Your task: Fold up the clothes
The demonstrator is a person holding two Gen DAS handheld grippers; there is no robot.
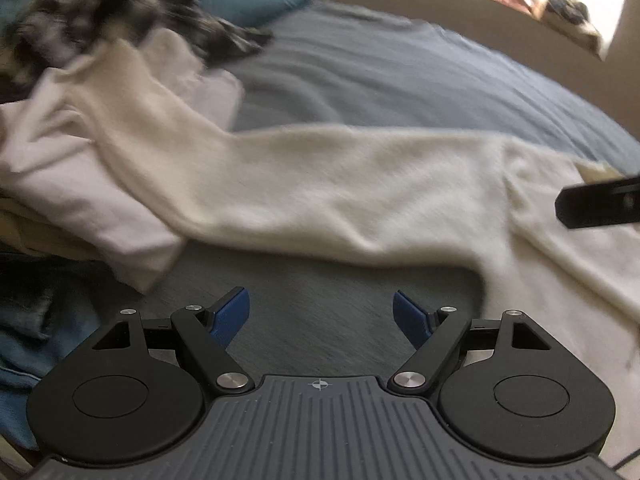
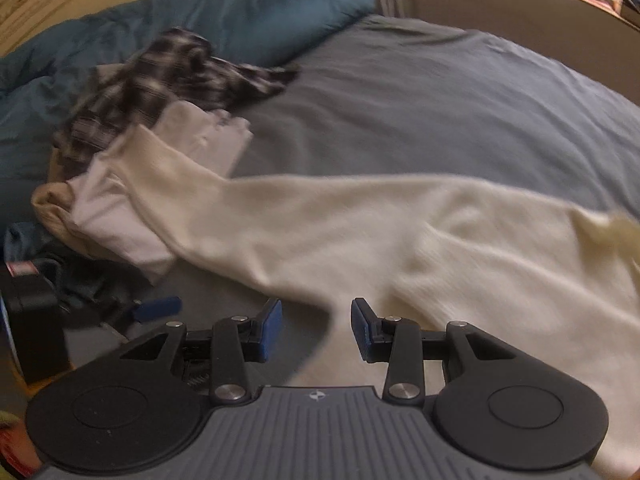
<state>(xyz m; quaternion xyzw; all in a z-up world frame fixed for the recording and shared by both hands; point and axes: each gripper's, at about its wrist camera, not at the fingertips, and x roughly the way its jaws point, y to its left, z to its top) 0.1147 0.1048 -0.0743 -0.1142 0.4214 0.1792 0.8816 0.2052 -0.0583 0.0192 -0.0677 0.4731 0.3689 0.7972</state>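
The cream sweater [image 1: 360, 184] lies spread on the grey bed [image 1: 400, 80], its body off to the right and one long sleeve [image 2: 248, 216] running out to the left. The sleeve's long axis goes roughly left to right across both views, climbing at its far end so that the cuff rests on the pile [image 1: 80, 184] of pale folded clothes. A plaid garment [image 2: 168, 76] sits crumpled behind that pile, and a blue pillow [image 2: 248, 20] lies beyond it near the headboard.

The left gripper [image 1: 322, 316] has its jaws spread wide, holding nothing — it hangs over bare sheet just in front of the sleeve's near edge, about at mid-sleeve. The right gripper [image 2: 316, 330] is partly open, jaws narrower than the left's and empty; it sits over the hem side of the sweater's body, close to where sleeve meets body. Whether either touches the cloth I cannot tell, as both views are blurred.

The likely next step is folding the sleeve in over the body. That turns on the cuff — it lies up and to the left of both tools, and the left gripper is the nearer. The right one is better placed to pin or lift the body.
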